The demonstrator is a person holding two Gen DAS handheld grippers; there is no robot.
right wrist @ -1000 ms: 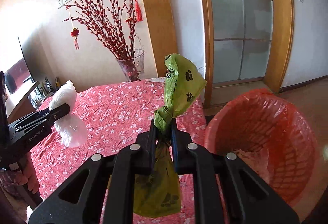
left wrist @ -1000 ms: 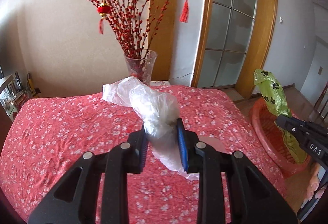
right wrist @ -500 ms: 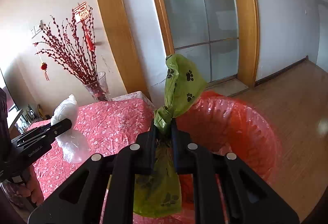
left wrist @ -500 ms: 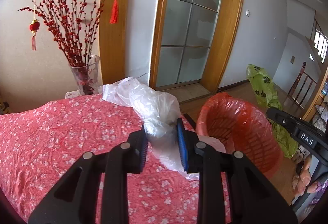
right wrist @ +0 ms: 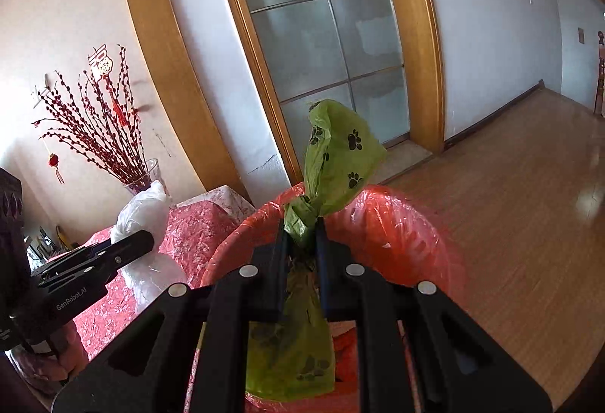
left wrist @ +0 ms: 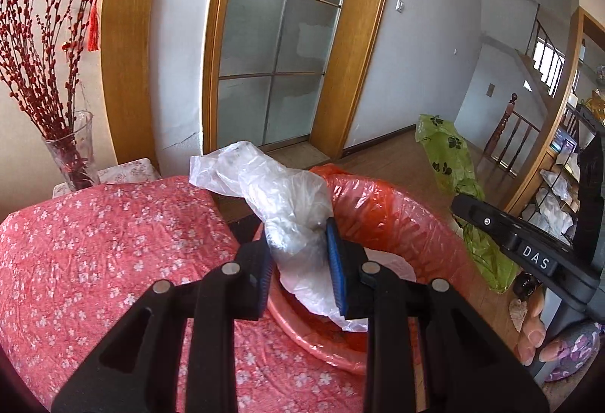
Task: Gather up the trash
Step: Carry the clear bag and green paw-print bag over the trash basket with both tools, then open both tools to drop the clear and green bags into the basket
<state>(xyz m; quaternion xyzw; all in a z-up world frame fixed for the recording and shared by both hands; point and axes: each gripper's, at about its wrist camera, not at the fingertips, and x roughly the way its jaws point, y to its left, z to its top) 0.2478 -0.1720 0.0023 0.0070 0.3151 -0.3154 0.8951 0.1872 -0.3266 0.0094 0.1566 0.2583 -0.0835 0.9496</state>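
The left gripper [left wrist: 300, 258] has its jaws closed on a crumpled clear plastic bag [left wrist: 281, 199], pinched at its middle, with the loose tail hanging below the blue pads and the upper part billowing above them. The right gripper [right wrist: 300, 250] has its jaws clamped on the knotted neck of a green bag printed with black paw marks [right wrist: 340, 148]; the filled lower part of that bag dangles under the jaws.

Both loads are held over or just at the rim of a red basket lined with a red plastic liner [left wrist: 382, 201], which stands on the wooden floor [right wrist: 522, 193] right beside the desk under its red flowered cloth [left wrist: 94, 250]. In the right wrist view the green bag hangs above the basket's opening; in the left wrist view the clear bag's tail droops above the near rim. Some pale material seems to lie inside the basket already, though what it is cannot be told.

Judged from this, pickup is finished for these two pieces and only the drop remains: neither bag has been let go. On the desk's far corner a glass vase of red berry branches [left wrist: 70, 152] stands; no other trash shows on the visible cloth.
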